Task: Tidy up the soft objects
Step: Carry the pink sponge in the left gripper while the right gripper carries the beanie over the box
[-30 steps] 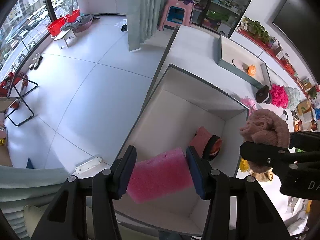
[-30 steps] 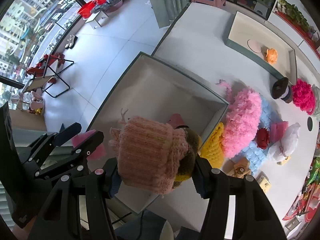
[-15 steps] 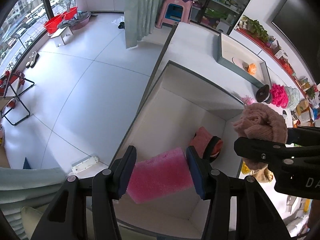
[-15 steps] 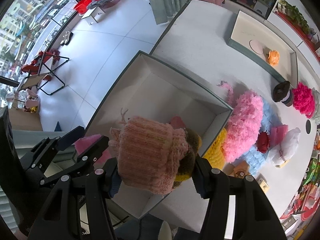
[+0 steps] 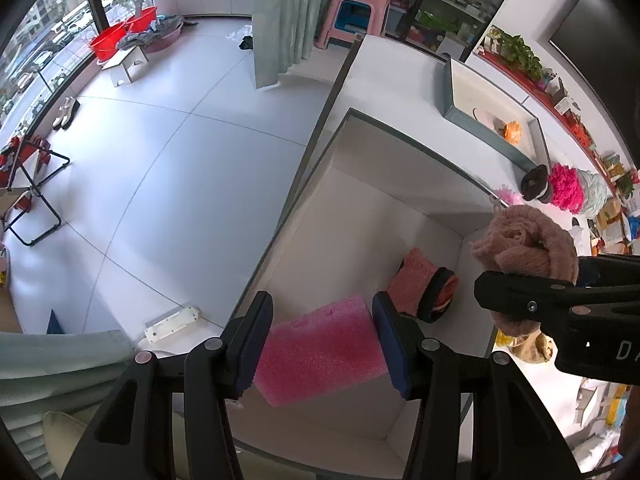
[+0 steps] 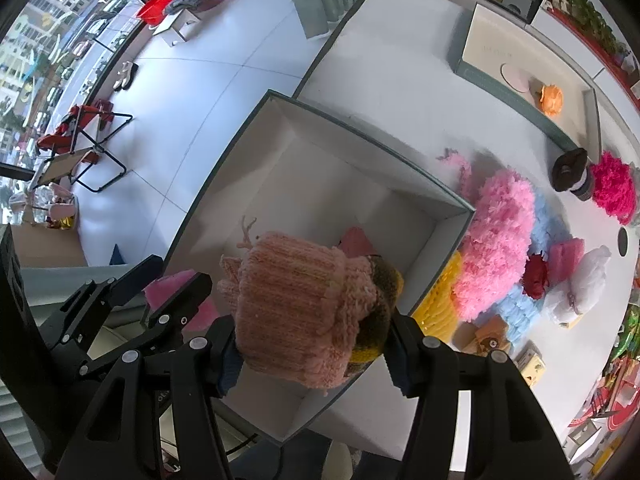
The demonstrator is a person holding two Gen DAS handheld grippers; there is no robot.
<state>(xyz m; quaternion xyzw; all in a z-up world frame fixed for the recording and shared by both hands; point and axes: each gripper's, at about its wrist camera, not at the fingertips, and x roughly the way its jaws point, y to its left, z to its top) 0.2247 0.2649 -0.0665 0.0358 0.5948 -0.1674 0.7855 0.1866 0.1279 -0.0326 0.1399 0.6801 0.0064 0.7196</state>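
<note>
My left gripper [image 5: 322, 340] is shut on a pink foam block [image 5: 320, 354], held over the near end of a deep white box [image 5: 384, 184]. My right gripper [image 6: 312, 344] is shut on a pink knitted bundle [image 6: 296, 304] with a yellow and brown part [image 6: 380, 320] pressed against its right pad. In the left wrist view that knitted bundle [image 5: 528, 240] hangs over the box's right wall. A salmon and black knitted piece [image 5: 424, 286] lies on the box floor. In the right wrist view the left gripper [image 6: 160, 296] sits at lower left with the foam block [image 6: 176, 284].
Right of the box [image 6: 452, 200] lie several fluffy items: a pink one [image 6: 496, 236], a light blue one [image 6: 548, 232], yellow [image 6: 440, 300], red [image 6: 536, 276], white [image 6: 588, 280] and magenta [image 6: 612, 192]. A shallow tray [image 6: 520, 112] with an orange item [image 6: 550, 98] stands farther back. The table's left edge drops to the floor.
Both grippers keep their holds. The views have shifted slightly, with the box sitting a little lower and more central; nothing was let go.
</note>
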